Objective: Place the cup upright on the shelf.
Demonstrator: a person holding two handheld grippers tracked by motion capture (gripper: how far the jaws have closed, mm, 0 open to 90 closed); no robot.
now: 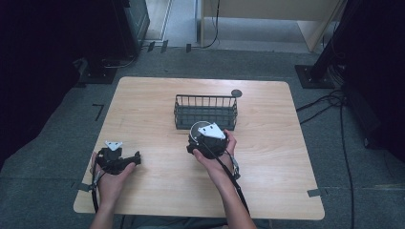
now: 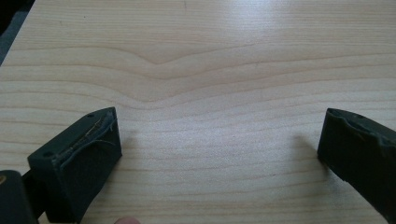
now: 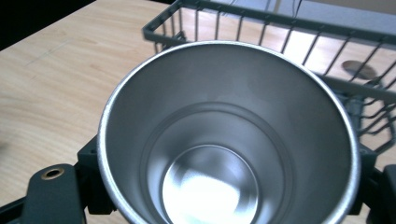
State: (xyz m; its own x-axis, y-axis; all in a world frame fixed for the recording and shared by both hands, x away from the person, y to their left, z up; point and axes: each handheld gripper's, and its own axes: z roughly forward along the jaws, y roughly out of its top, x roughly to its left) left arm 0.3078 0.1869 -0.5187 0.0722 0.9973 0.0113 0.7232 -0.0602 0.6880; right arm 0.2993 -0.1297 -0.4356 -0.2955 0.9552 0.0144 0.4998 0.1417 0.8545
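Steel cup (image 3: 229, 140), open mouth up and empty inside, sits clamped in the right claw (image 3: 229, 196), a black jaw pressed against each side of its wall. From the high view that right claw (image 1: 207, 138) is held just in front of the wire basket (image 1: 205, 101), near its front rail, with the cup's rim barely peeking out under the grey plate. Beyond the basket a small dark disc (image 1: 236, 93) lies on the table (image 1: 267, 143).

Over at the left, the left claw (image 1: 125, 160) rests low over bare wood, well apart from the basket; its jaws stand wide with nothing between them (image 2: 219, 144).

My reading: the cup is being carried to the basket. The next move calls for lifting it clear of the front rail, bringing it over the basket's inside, lowering it upright and only then letting go.
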